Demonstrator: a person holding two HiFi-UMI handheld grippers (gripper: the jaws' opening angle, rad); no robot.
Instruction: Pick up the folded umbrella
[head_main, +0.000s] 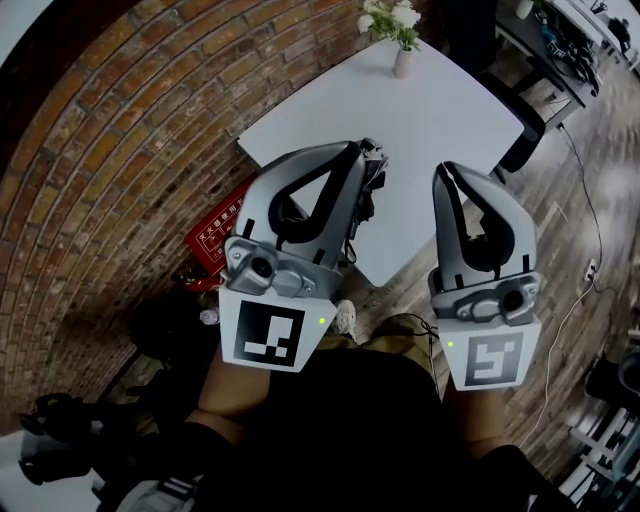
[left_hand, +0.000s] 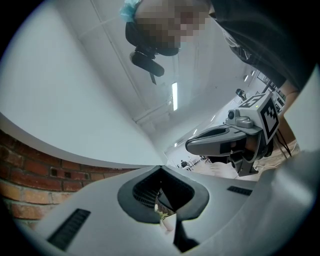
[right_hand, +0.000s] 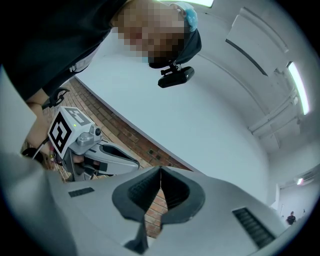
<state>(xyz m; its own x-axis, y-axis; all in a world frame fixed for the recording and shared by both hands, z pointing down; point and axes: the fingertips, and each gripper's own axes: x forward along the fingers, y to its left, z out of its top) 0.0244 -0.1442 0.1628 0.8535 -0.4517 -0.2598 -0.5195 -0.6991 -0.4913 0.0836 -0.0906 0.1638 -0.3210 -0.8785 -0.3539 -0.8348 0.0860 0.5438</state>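
A dark bundle (head_main: 372, 192), which may be the folded umbrella, lies at the near edge of the white table (head_main: 440, 110), mostly hidden behind my left gripper. In the head view my left gripper (head_main: 362, 146) reaches over that edge just left of the bundle, while my right gripper (head_main: 445, 168) hangs over the table's near right side. Both point slightly upward. In the left gripper view the left gripper (left_hand: 161, 167) has its tips meeting with nothing between them. The right gripper (right_hand: 160, 169) is likewise shut and empty in its own view.
A small vase with white flowers (head_main: 402, 50) stands at the table's far corner. A brick wall (head_main: 120, 150) runs along the left, with a red sign (head_main: 222, 235) low beside it. A dark chair (head_main: 520, 140) stands at the table's right.
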